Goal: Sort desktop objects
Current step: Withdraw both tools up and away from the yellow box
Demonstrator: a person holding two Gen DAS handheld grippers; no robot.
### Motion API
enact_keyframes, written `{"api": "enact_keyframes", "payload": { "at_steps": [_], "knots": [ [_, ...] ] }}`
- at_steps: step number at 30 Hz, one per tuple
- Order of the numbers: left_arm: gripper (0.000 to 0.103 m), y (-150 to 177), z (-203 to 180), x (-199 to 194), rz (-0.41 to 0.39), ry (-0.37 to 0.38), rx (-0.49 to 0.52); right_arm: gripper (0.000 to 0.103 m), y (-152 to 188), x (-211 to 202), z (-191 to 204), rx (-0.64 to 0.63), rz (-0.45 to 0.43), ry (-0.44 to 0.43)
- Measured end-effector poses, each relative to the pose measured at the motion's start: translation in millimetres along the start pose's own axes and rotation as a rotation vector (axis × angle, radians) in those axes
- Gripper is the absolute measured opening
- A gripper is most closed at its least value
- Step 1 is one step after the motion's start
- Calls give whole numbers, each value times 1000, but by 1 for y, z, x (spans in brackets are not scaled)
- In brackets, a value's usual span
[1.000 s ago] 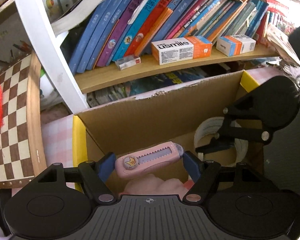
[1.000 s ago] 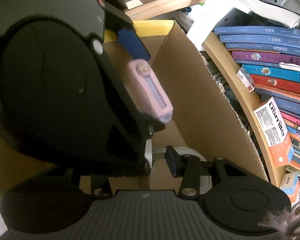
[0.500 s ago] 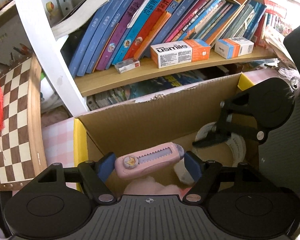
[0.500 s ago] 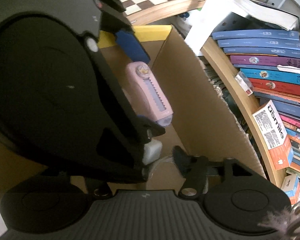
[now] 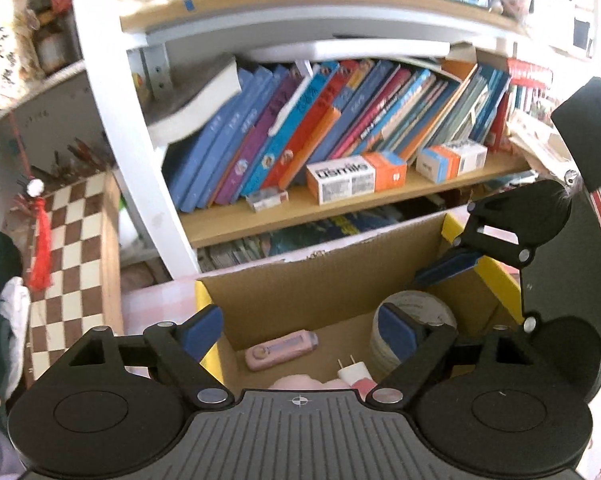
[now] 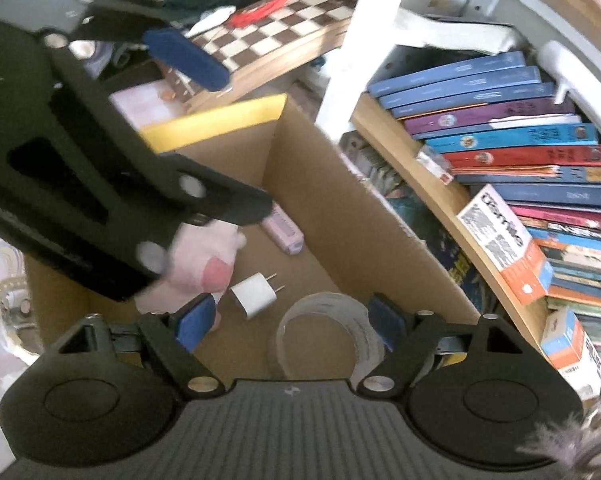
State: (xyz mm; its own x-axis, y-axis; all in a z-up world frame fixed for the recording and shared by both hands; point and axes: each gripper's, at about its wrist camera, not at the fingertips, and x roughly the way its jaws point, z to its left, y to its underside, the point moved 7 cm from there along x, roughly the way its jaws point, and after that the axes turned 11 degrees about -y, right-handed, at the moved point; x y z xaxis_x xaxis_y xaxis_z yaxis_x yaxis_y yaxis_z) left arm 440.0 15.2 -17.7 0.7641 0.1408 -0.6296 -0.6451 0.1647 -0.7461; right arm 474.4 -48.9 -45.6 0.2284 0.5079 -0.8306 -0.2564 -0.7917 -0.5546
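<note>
Pink plastic forms the body of the utility knife (image 5: 281,349), a short, rounded cutter with a toothed slider strip along its side and a round emblem at one end. It lies flat on the floor of the open cardboard box (image 5: 300,288), near the box's far wall and towards the left corner, touching neither gripper. Four things can be counted in the box: one pink knife, one white plug adapter (image 6: 255,289) with two metal prongs, one roll of tape (image 6: 327,330) standing on its edge at the right, and one pink plush toy (image 6: 202,262) at the near side. The adapter lies between the plush toy and the tape roll, apart from the knife. In the left wrist view the left gripper (image 5: 298,330) hangs above the near rim of the box with its two blue-padded fingers (image 5: 202,330) spread wide and nothing between them. In the right wrist view the right gripper (image 6: 286,322) is likewise spread wide and empty, its fingers to either side of the tape roll below; whether they touch the roll cannot be told. Behind the box a wooden shelf (image 5: 340,208) carries a row of leaning books and two orange-and-white cartons. One chessboard (image 5: 66,264) leans at the far left.
</note>
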Motion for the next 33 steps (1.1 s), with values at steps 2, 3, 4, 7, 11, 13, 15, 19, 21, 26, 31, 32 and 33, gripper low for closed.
{"api": "enact_keyframes", "payload": {
  "at_steps": [2, 3, 4, 7, 11, 13, 15, 19, 21, 26, 31, 32, 33],
  "knots": [
    [90, 0, 1, -9, -14, -5, -6, 84, 1, -7, 2, 9, -14, 13],
    [90, 1, 2, -14, -20, -9, -8, 84, 1, -9, 3, 12, -20, 20],
    [91, 1, 3, -19, -27, -14, -9, 84, 1, -11, 4, 15, -25, 26],
    [91, 3, 4, -33, -46, -27, -12, 84, 3, -19, 8, 30, -42, 44],
    [92, 8, 6, -51, -62, -35, -19, 84, 5, -32, 14, 52, -72, 69],
    [92, 12, 7, -61, -72, -40, -23, 84, 7, -39, 18, 62, -89, 83],
    [93, 15, 9, -71, -83, -45, -28, 84, 8, -46, 22, 74, -107, 98],
    [96, 23, 11, -90, -111, -57, -29, 84, 14, -63, 32, 101, -139, 126],
    [96, 27, 12, -99, -118, -57, -32, 84, 19, -71, 38, 116, -150, 139],
    [96, 41, 14, -119, -129, -58, -39, 85, 34, -89, 53, 165, -178, 174],
    [97, 60, 14, -136, -129, -53, -42, 85, 53, -107, 71, 229, -213, 214],
    [97, 64, 14, -139, -128, -52, -42, 85, 57, -110, 75, 241, -217, 221],
    [97, 68, 14, -142, -128, -51, -43, 85, 61, -112, 79, 252, -219, 226]
  ]
}}
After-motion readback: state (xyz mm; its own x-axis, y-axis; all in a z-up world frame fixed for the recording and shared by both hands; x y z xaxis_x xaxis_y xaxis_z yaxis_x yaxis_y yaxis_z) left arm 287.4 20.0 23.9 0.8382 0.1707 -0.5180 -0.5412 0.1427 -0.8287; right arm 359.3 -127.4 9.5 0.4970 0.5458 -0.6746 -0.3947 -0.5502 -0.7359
